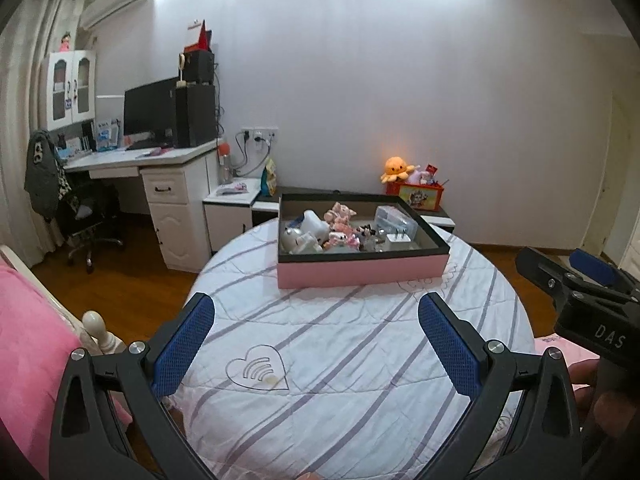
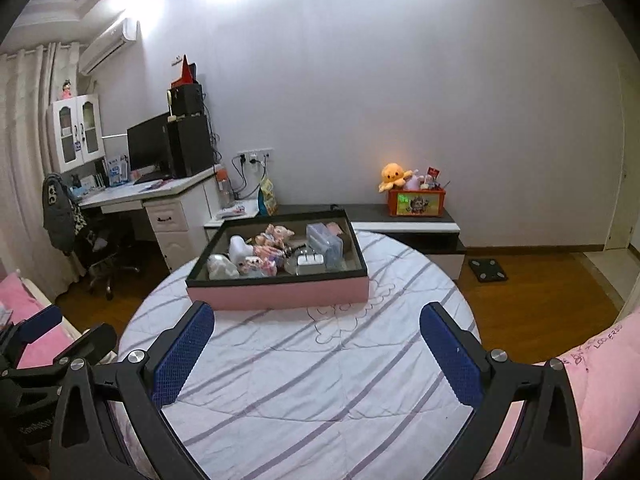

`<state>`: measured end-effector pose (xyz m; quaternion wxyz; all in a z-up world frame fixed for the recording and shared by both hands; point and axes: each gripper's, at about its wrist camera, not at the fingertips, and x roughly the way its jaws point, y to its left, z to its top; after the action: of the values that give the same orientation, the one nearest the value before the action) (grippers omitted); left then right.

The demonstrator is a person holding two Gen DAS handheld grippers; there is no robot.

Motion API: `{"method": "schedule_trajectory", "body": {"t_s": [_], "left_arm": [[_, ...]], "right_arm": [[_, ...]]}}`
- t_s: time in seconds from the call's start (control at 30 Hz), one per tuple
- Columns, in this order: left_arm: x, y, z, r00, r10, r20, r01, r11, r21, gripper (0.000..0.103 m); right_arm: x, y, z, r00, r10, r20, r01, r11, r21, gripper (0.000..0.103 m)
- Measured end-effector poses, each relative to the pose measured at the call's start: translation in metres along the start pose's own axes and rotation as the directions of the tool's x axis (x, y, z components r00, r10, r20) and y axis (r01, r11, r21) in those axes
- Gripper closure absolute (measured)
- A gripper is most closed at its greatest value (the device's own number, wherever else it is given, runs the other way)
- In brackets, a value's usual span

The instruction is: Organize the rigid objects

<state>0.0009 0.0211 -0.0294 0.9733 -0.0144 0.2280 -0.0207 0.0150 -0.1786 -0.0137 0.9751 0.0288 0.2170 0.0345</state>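
The pink box (image 1: 362, 274) with the dark rim stands on the far part of the bed (image 1: 320, 360), which is covered by a white quilt with grey stripes. Inside the box many small things lie mixed together: a white charger plug (image 1: 396, 242), a clear plastic case (image 1: 394, 218), a white rounded object (image 1: 310, 222) and some pink plush toys (image 1: 340, 216). The quilt near the box carries none of them.

The left tool (image 1: 316, 344) and the right tool (image 2: 316, 356) both hover over the near part of the quilt, each with its fingers wide apart and nothing between them. Both are well apart from the box.

This scene fits two stages: either the rigid things are gathered into the box and no more work remains, or they still wait there to be sorted from the soft toys. I cannot decide between them from here. In any case, a grasp inside the box would ask for care, because the things lie close and touch one another.

As for writing, the letters "DAS" show on the body of the right tool in the left view. Some handwriting on the pink fabric (image 2: 592, 380) at the right is too blurred to read.
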Motion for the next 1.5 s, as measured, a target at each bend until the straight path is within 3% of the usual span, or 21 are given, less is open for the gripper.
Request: {"method": "schedule_trajectory", "body": {"t_s": [0.4,1.07,1.5], "left_arm": [[-0.022,0.003,0.005,0.999,0.002,0.036,-0.002,1.0,-0.014,0.0],[-0.019,-0.006,0.016,0.999,-0.04,0.023,0.04,0.999,-0.016,0.0],[-0.022,-0.014,0.025,0.997,0.05,0.051,-0.051,0.998,0.037,0.0]], "right_arm": [[-0.021,0.007,0.007,0.999,0.023,0.028,-0.023,1.0,0.0,0.0],[-0.028,-0.004,0.01,0.999,0.008,0.036,-0.008,1.0,0.017,0.0],[-0.028,-0.007,0.01,0.999,0.0,0.036,-0.001,1.0,0.023,0.0]]}}
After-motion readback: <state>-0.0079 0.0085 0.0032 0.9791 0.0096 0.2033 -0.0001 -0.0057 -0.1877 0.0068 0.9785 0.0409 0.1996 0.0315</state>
